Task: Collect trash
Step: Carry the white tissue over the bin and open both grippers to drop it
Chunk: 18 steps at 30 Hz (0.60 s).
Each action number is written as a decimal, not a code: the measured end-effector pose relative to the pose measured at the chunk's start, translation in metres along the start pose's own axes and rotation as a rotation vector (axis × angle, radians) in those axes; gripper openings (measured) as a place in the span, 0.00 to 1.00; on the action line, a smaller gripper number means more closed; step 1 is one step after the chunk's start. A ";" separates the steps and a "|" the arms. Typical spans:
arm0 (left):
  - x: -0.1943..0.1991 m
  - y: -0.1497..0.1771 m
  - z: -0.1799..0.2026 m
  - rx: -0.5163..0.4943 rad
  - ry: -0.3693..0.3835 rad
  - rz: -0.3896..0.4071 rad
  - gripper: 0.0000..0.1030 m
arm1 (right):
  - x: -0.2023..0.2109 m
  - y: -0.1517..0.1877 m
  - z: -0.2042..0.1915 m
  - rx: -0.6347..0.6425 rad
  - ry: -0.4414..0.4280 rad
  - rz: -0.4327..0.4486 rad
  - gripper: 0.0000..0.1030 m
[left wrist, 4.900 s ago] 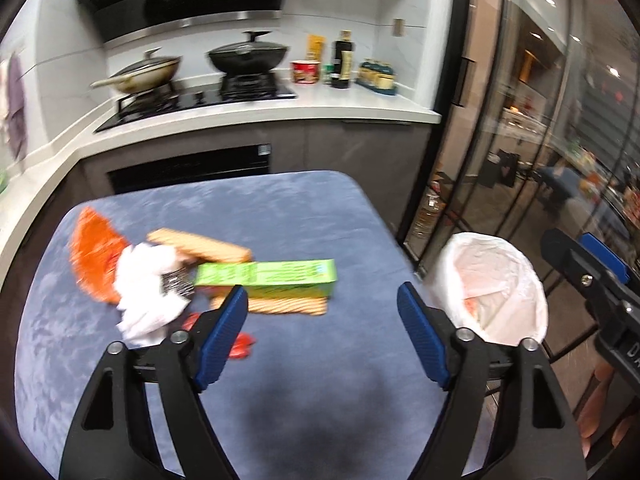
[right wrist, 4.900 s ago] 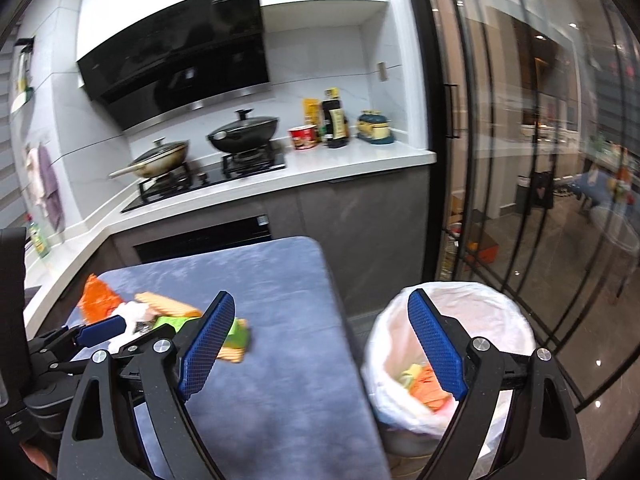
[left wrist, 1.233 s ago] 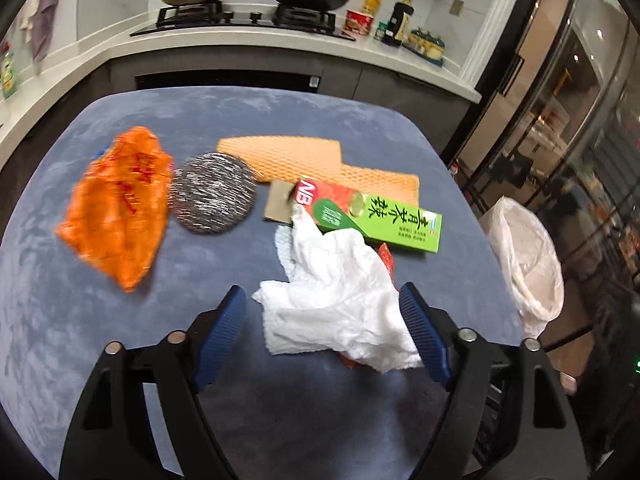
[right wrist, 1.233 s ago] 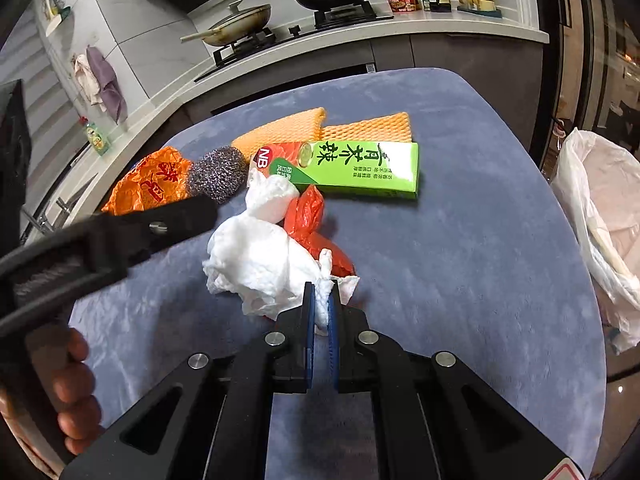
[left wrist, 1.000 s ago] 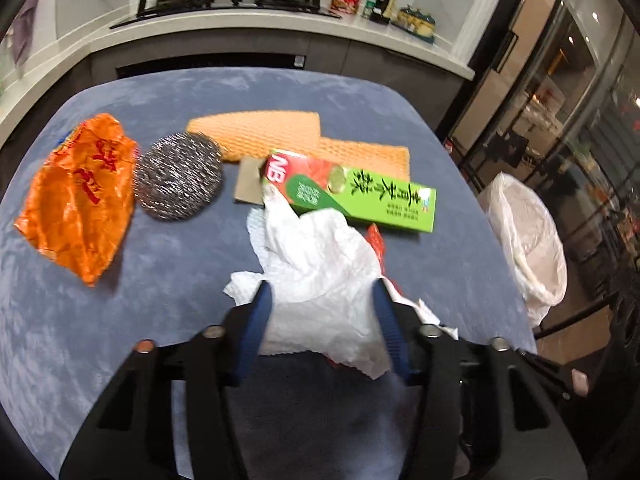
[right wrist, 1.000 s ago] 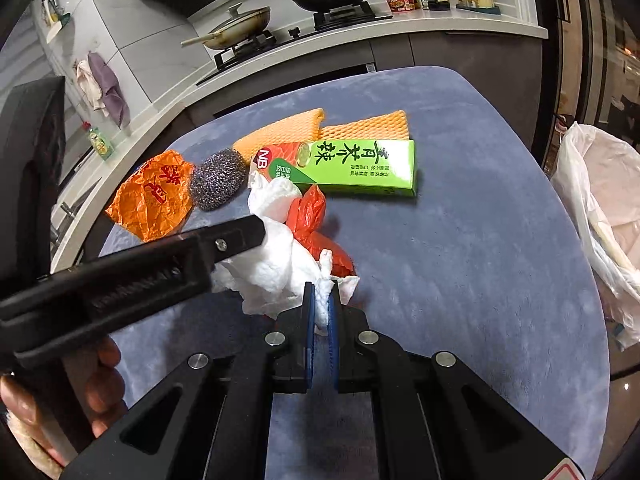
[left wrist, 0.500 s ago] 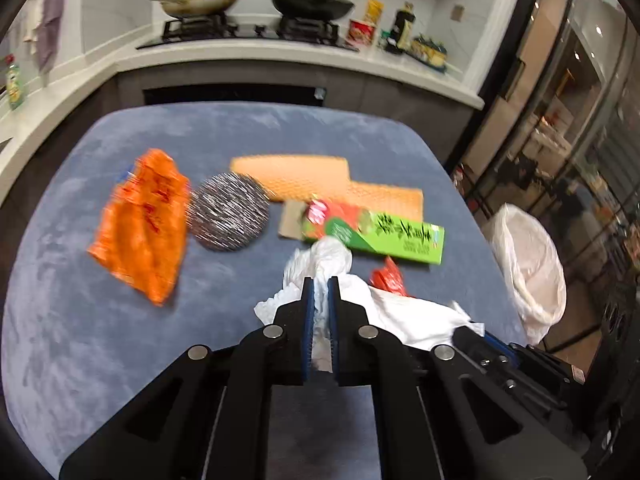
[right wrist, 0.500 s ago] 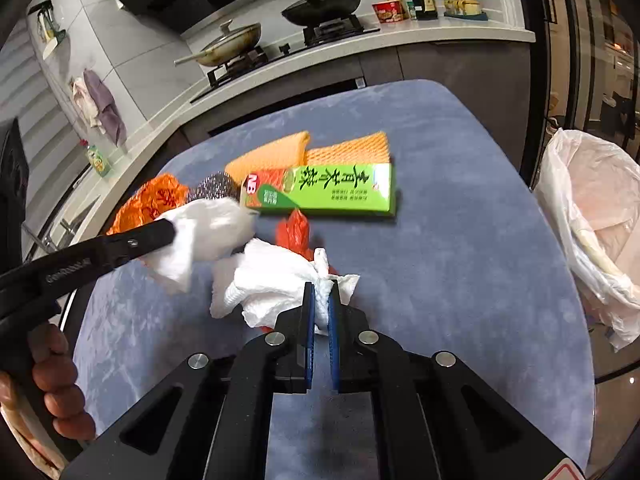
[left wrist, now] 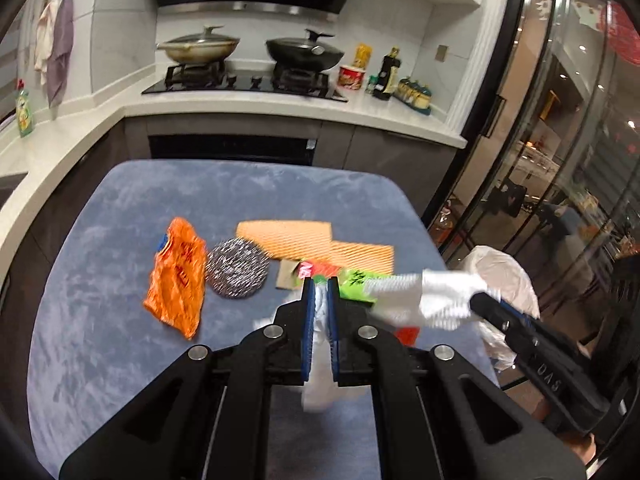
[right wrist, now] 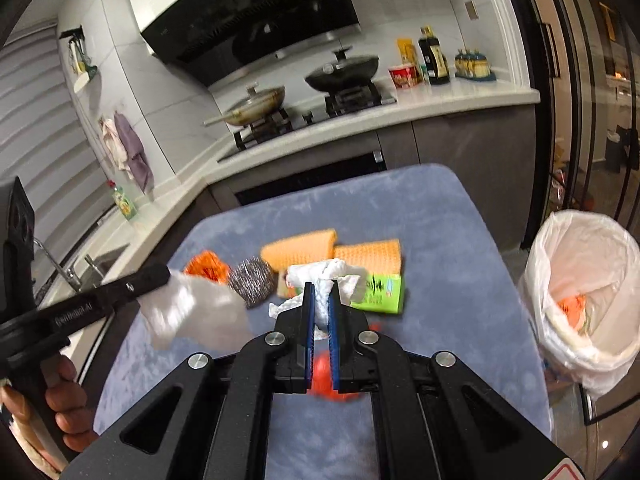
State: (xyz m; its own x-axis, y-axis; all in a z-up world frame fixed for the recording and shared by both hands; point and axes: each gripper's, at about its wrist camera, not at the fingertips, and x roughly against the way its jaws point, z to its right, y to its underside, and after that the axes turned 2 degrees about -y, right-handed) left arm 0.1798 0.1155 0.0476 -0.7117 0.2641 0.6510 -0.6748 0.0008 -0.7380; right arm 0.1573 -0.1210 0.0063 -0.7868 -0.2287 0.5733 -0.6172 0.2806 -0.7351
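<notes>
Two fisheye views look down over a blue-grey tabletop (left wrist: 100,320) in a kitchen, each taken from behind a pair of black tongs with blue pads.

In the left wrist view, the left tongs (left wrist: 319,292) are clenched on a strip of white tissue (left wrist: 318,384) that hangs down between and below the pads. The right tongs enter from the right edge, carrying a blurred white wad (left wrist: 432,292) above the tabletop. Beyond them lie an orange crinkled wrapper (left wrist: 178,276), a steel wool scrubber (left wrist: 237,268) just beside it, two sheets of orange foam netting (left wrist: 288,236) and a green carton (left wrist: 356,280), partly hidden behind the tongs. A scrap of red wrapper (left wrist: 406,334) peeks out under the wad. Only the outside of a white bin bag (left wrist: 508,276) shows here, off the right edge of the tabletop.

The right wrist view adds what the first cannot — the open mouth of the lined trash bin (right wrist: 580,280), with orange scraps inside. Here the right tongs (right wrist: 321,294) are clenched on crumpled white tissue (right wrist: 324,276), held above the green carton (right wrist: 380,294). The left tongs (right wrist: 158,276) reach in from the left with their own blurred tissue (right wrist: 192,312), and the person's hand (right wrist: 64,408) grips the handle — a detail unseen in the other view. A red blur (right wrist: 324,372) lies on the tabletop below the pads.
</notes>
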 end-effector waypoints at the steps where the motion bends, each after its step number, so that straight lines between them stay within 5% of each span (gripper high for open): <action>1: 0.002 -0.002 0.004 -0.005 0.010 0.004 0.06 | 0.006 -0.006 -0.001 0.006 -0.004 0.019 0.06; 10: 0.015 -0.017 0.050 -0.074 0.079 0.044 0.06 | 0.046 -0.045 0.010 0.020 0.015 0.140 0.06; 15: 0.005 -0.008 0.054 -0.073 0.080 -0.001 0.08 | 0.061 -0.045 0.024 0.011 0.052 0.158 0.06; 16: 0.000 -0.004 0.052 -0.072 0.073 -0.019 0.15 | 0.062 -0.043 0.026 0.010 0.061 0.158 0.06; 18: -0.012 0.006 0.045 -0.053 0.045 -0.066 0.46 | 0.064 -0.038 0.034 -0.005 0.074 0.152 0.06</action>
State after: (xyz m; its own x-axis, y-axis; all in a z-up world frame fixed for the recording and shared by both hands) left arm 0.1751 0.0692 0.0431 -0.6555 0.3046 0.6911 -0.7080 0.0708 -0.7027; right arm 0.1305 -0.1778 0.0582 -0.8694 -0.1135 0.4809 -0.4907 0.3114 -0.8138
